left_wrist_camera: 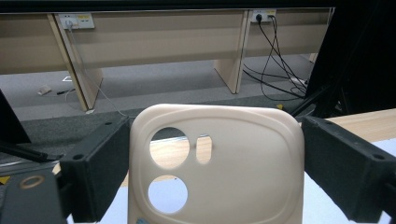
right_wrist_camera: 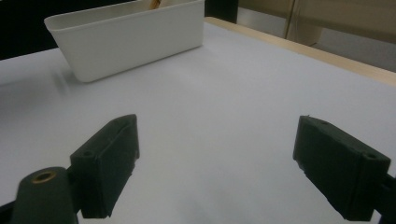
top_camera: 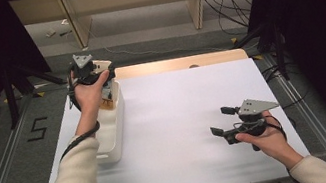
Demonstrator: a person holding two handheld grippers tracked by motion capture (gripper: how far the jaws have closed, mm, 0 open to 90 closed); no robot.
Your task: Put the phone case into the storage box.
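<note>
At the left of the table, above the far end of the white bin, the phone case is held clamped between the jaws of the left gripper, which press on its two long edges. From its thin shell and soft, rounded look, the case is judged to be light and somewhat flexible, probably rubbery rather than slick, so a hard squeeze is likely to bow it while a light one may let it twist. It is not thought fragile. The long edges, where it is taken now, are judged the best place to hold it, since the rim is stiffest there; the thin bridges around the cut-outs are better avoided. The case is seen as cream-coloured and matte, with rounded corners and a raised oval border on its back. Two round holes are cut one above the other near one side, with a small oblong slot beside the upper one. Further right, the right gripper is held low over bare table, well apart from the bin, its jaws spread wide with nothing between them.
</note>
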